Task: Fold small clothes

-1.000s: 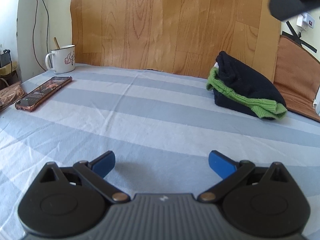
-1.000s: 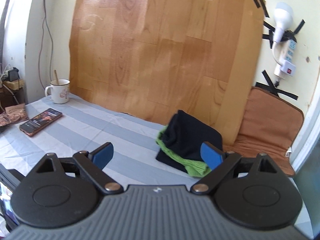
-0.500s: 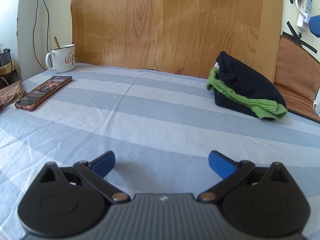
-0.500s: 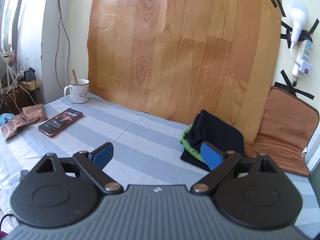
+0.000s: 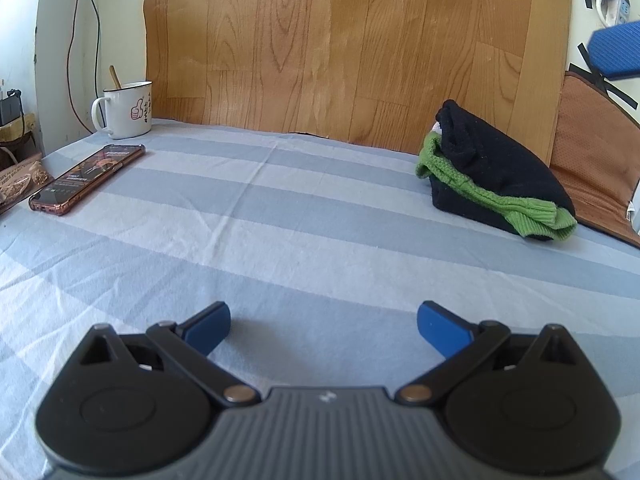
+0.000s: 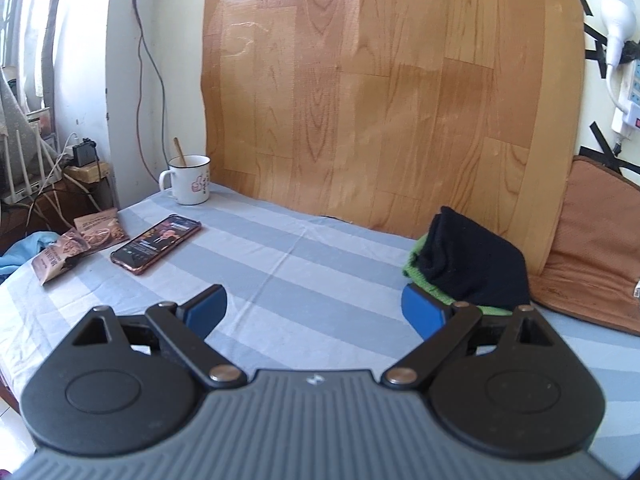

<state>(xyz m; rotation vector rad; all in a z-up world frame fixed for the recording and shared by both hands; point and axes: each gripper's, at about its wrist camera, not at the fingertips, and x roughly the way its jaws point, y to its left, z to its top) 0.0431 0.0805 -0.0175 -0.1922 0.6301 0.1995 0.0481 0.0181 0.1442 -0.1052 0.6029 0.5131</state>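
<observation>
A small stack of folded clothes [image 5: 496,176] sits at the far right of the striped bedsheet [image 5: 280,240], close to the wood-grain panel [image 5: 340,48] behind it — a black knit piece on top, a green ribbed one [image 5: 492,196] sandwiched below, and more black beneath that. Just to its right lies a brown cushion [image 5: 592,168], leaning toward the wall.

The left gripper [image 5: 323,322] hovers low over the bare sheet in the foreground, its blue-padded fingers spread wide with nothing between them, well apart from the stack. The right gripper [image 6: 314,306] is held higher, fingers likewise spread and empty; in its own view the right blue pad overlaps the near edge of the stack, though whether it touches cannot be told. One of its blue pads shows at the upper right edge of the left wrist view.

Across the sheet on the far left lie a phone [image 6: 157,243] in a clear case, a white mug [image 6: 189,180] with a stick standing in it, and two snack packets [image 6: 80,242] near the bed's edge
</observation>
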